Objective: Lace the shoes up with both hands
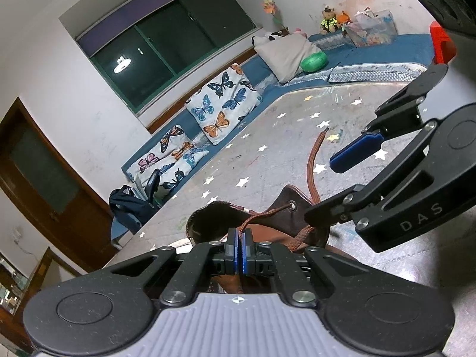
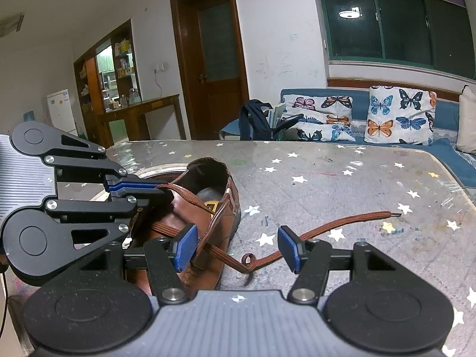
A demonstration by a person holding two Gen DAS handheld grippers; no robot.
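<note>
A brown leather shoe (image 2: 208,208) lies on the star-patterned table (image 2: 327,184); it also shows in the left wrist view (image 1: 276,232). My left gripper (image 1: 239,251) is shut on one end of the brown lace (image 1: 258,215), which runs taut from an eyelet; in the right wrist view it (image 2: 139,189) hovers over the shoe's left side. My right gripper (image 2: 238,248) is open, its blue pads (image 2: 186,247) either side of the other lace end (image 2: 342,226), which trails right across the table. In the left wrist view the right gripper (image 1: 333,184) is beside the shoe.
A blue sofa (image 2: 446,113) with butterfly cushions (image 2: 398,116) runs along the table's far side. A dark backpack (image 2: 255,119) leans at the sofa's end. A wooden door (image 2: 214,59) and shelves stand behind.
</note>
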